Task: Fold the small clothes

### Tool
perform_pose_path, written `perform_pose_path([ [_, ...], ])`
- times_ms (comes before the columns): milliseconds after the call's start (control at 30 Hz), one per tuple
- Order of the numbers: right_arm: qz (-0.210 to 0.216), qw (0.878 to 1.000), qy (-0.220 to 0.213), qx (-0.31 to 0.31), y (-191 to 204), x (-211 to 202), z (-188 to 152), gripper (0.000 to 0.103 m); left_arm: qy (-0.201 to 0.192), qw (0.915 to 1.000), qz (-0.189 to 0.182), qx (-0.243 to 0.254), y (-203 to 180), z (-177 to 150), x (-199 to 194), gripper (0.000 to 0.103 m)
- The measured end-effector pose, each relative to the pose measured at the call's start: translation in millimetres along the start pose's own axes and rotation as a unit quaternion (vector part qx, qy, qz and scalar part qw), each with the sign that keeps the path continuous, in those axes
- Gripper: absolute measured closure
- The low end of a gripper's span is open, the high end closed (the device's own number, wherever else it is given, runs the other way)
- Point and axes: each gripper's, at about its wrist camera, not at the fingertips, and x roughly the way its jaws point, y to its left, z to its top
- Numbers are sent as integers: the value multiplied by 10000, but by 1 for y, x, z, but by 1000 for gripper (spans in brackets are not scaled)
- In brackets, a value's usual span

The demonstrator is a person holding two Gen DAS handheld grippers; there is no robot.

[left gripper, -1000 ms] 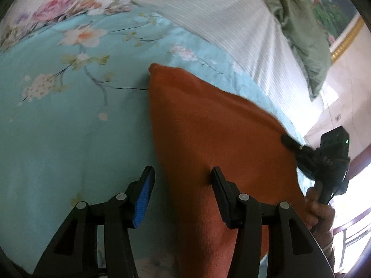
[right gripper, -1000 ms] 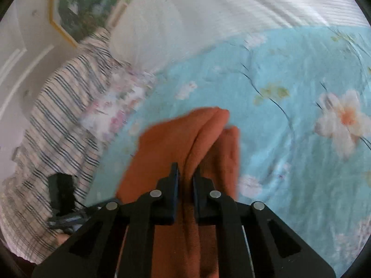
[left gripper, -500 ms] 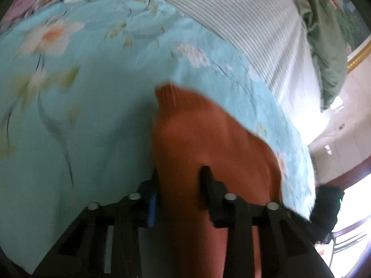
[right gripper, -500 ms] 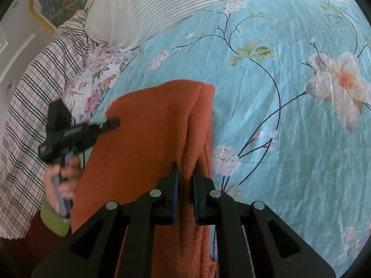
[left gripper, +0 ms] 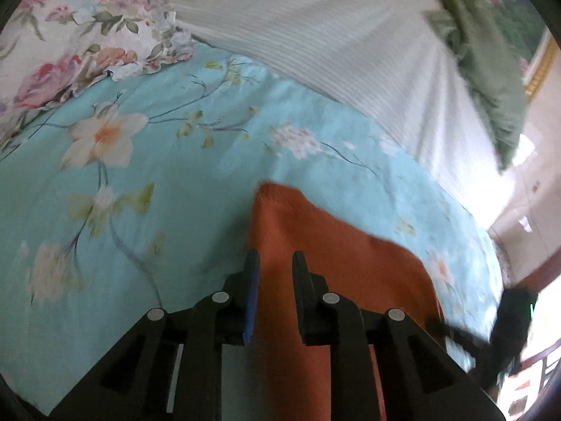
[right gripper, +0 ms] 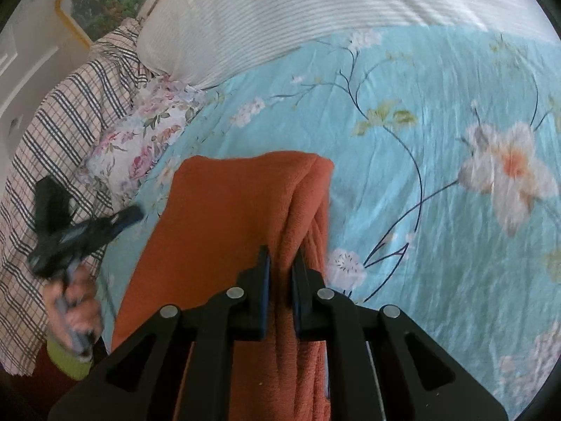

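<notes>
On floral bedsheet (right gripper: 403,112), orange garment (right gripper: 224,217) lying part-folded; right gripper (right gripper: 280,263) clamping bunched edge, left gripper (left gripper: 275,263) closing on opposite edge; next move likely needing joint lift, fold-over

A rust-orange fleecy cloth (right gripper: 228,231) — doubled over, folded edge bunched on its right; draped over the blue floral bed (right gripper: 420,105).

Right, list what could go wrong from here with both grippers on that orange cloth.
1. The left gripper is closing on only the orange cloth's edge, so it could slip out.
2. The right gripper pinches a bunched ridge of several layers; lifting may drag the fold crooked.
3. The floral bedsheet is wrinkled and soft, so it could snag.
</notes>
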Motion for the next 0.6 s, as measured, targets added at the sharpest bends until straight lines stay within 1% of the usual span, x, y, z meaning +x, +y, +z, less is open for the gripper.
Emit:
perform_pose_path([
  [33, -93, 9999, 100, 27, -3, 6, -2, 92, -9, 9999, -98, 65, -4, -9, -10, 85],
  [100, -61, 9994, 283, 203, -11, 16, -6, 92, -51, 9993, -301, 199, -14, -27, -29, 85],
  [167, -22, 9990, 175, 420, -15, 9, -7, 91, -61, 9981, -510, 347, -22, -43, -45, 85],
  [200, -92, 9986, 76, 506, -13, 0, -6, 86, -46, 9972, -613, 425, -27, -50, -51, 85],
  [233, -215, 9984, -43, 526, -9, -10, -6, 84, -21, 9965, -678, 488, -33, -57, -53, 83],
  [267, -252, 9981, -162, 529, -4, -19, -5, 81, 29, 9954, -757, 582, -38, -65, -57, 83],
  [300, -215, 9979, -289, 534, 1, -28, -4, 81, 71, 9944, -796, 686, -43, -73, -62, 83],
  [333, -84, 9977, -411, 534, 10, -36, -3, 81, 83, 9939, -812, 743, -45, -78, -65, 83],
  [367, 120, 9974, -489, 523, 20, -39, -2, 74, 91, 9931, -838, 812, -48, -83, -67, 83],
  [400, 304, 9969, -510, 518, 31, -38, 0, 60, 106, 9922, -876, 883, -51, -89, -70, 83],
  [433, 418, 9965, -512, 518, 37, -35, 1, 54, 116, 9916, -906, 913, -53, -93, -71, 83],
  [467, 580, 9959, -483, 501, 44, -26, 1, 51, 133, 9911, -946, 929, -55, -97, -71, 83],
  [500, 651, 9960, -410, 456, 49, -16, 2, 51, 172, 9909, -967, 918, -56, -101, -69, 83],
  [533, 630, 9966, -341, 410, 51, -5, 2, 51, 238, 9910, -978, 882, -57, -105, -66, 83],
  [600, 374, 9979, -141, 505, 41, 23, 1, 51, 338, 9910, -1014, 804, -56, -112, -62, 83],
])
